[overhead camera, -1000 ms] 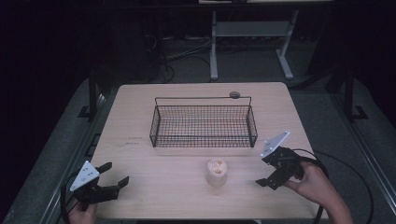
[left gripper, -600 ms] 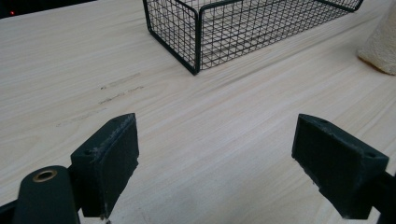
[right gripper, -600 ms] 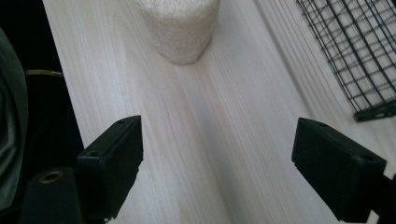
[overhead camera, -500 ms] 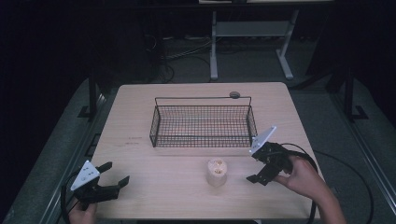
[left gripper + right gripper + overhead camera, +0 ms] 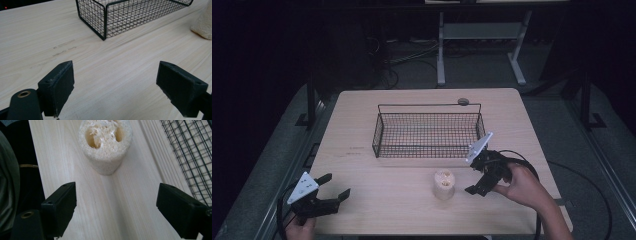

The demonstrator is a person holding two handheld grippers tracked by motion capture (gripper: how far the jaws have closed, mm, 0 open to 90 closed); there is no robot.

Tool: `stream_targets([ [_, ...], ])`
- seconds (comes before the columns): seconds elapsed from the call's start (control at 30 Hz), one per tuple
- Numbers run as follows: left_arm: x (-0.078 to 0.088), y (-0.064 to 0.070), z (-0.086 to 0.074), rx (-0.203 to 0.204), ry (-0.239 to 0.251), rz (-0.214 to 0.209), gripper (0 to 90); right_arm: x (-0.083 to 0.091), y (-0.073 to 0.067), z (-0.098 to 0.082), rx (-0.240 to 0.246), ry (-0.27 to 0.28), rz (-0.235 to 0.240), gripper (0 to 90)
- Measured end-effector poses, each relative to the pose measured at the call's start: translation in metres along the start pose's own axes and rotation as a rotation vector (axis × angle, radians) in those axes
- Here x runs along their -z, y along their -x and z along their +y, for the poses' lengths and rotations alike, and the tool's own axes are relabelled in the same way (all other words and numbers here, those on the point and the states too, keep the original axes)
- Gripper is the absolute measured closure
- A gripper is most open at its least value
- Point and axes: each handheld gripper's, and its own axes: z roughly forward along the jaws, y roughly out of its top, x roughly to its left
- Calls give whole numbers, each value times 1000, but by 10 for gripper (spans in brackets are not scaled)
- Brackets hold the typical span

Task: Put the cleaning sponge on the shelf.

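- Near the table's (image 5: 362,130) front left corner: left gripper (image 5: 334,187) held low and close to level in the left hand (image 5: 297,229) at the bottom edge; jaws wide apart, pointed right and slightly away, gripping nothing; bare wood between them in the left gripper view.
- Mid-table, toward the back: black wire basket (image 5: 428,131), upright; its corner (image 5: 103,20) ahead of the left gripper.
- In front of the basket, apart from it: loofah sponge (image 5: 444,184) standing on end, holes upward; near the front edge.
- Just right of the sponge: right gripper (image 5: 472,175) tilted down and to the left, jaws spread wide, holding nothing; sponge (image 5: 105,142) ahead of the jaws, not between them; right hand (image 5: 518,184) wrapped round the handle, forearm coming in from the lower right.
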Motion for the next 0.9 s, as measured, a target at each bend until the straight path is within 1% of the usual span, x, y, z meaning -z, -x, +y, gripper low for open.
stream_targets([
  [0.07, 0, 0, 0, 1, 0, 0, 139, -1, -1, 3, 14, 7, 5, 159],
  [0.23, 0, 0, 0, 1, 2, 0, 139, -5, -4, 13, 29, 0, 10, 159],
  [0.3, 0, -1, 0, 3, 3, -1, 139, -7, -5, 17, 37, 4, 20, 160],
  [0.5, -1, -2, 0, 2, 1, -4, 139, -15, -5, 25, 43, -11, 26, 160],
  [0.7, -1, -1, 0, 8, 4, -5, 140, -19, -5, 31, 46, -14, 31, 160],
  [0.9, -1, 0, 0, 4, 2, -8, 139, -23, -7, 37, 55, -25, 39, 160],
])
